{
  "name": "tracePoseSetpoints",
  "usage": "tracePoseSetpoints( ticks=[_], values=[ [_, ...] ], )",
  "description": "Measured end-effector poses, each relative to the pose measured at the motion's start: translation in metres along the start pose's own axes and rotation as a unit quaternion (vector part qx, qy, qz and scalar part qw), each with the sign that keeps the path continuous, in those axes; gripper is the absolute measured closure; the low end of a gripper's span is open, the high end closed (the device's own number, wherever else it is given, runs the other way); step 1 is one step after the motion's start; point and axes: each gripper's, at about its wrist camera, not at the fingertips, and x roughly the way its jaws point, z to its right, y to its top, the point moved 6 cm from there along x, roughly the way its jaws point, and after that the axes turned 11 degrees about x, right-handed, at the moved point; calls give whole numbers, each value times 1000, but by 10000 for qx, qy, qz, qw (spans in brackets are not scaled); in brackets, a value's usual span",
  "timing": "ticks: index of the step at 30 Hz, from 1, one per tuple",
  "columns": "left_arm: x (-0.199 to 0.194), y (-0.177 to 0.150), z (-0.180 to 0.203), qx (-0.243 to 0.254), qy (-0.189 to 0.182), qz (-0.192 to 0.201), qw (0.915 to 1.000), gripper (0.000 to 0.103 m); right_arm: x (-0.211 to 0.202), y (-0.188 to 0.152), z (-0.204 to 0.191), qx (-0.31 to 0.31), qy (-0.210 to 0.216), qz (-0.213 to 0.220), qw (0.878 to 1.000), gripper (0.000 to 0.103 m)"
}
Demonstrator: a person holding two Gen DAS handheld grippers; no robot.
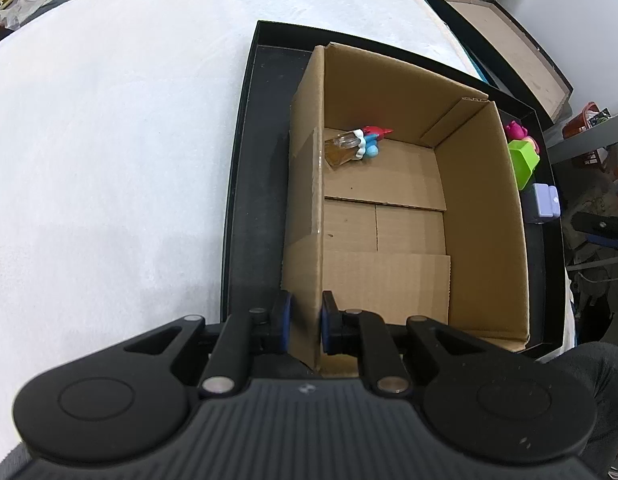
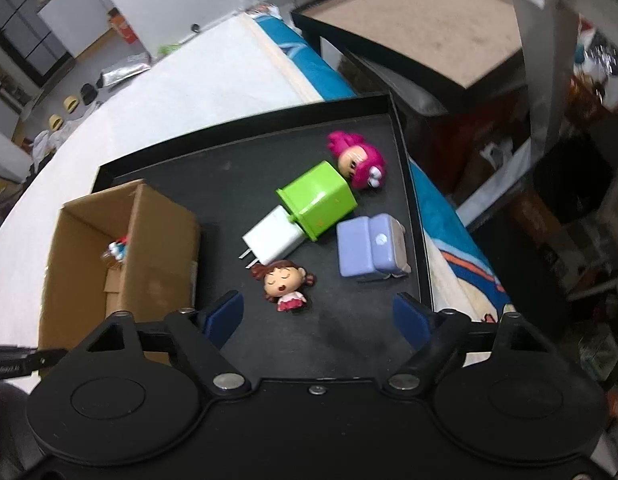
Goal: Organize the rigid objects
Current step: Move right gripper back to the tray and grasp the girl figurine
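The left wrist camera is looking steeply down from close above the near wall of the cardboard box (image 1: 389,208), facing forward along its fingers (image 1: 283,322) into the box's open inside, with the white bench (image 1: 109,140) spreading off to its left. The right wrist camera is hanging higher and further right, tilting down over the black tray (image 2: 213,184) and facing the room's far wall. Both views are sharing the cardboard box, the tray it sits in, the green cube (image 2: 319,200), the lilac block (image 2: 369,246), and the white bench beyond.
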Motion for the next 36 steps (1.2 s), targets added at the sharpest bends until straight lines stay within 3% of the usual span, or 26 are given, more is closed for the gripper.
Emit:
tracePoseSetpoints(
  ticks=[7, 29, 31, 32, 34, 36],
  values=[
    [2, 2, -2, -44, -19, -44, 10000, 89, 26, 3, 8, 297, -65, -263, 9992, 30],
    [5, 3, -2, -7, -30, -88, 10000, 89, 81, 2, -36, -609, -514, -594, 9950, 31],
    [5, 3, -2, -8, -26, -89, 10000, 89, 86, 0, -39, -697, -585, -618, 9939, 37],
    [5, 3, -2, -7, -28, -89, 10000, 89, 88, -1, -40, -701, -593, -641, 9937, 48],
    [5, 3, -2, -3, -25, -89, 10000, 89, 92, -4, -40, -656, -563, -750, 9934, 60],
    [5, 3, -1, 13, -14, -87, 10000, 89, 91, -4, -40, -660, -575, -711, 9936, 62]
  ],
)
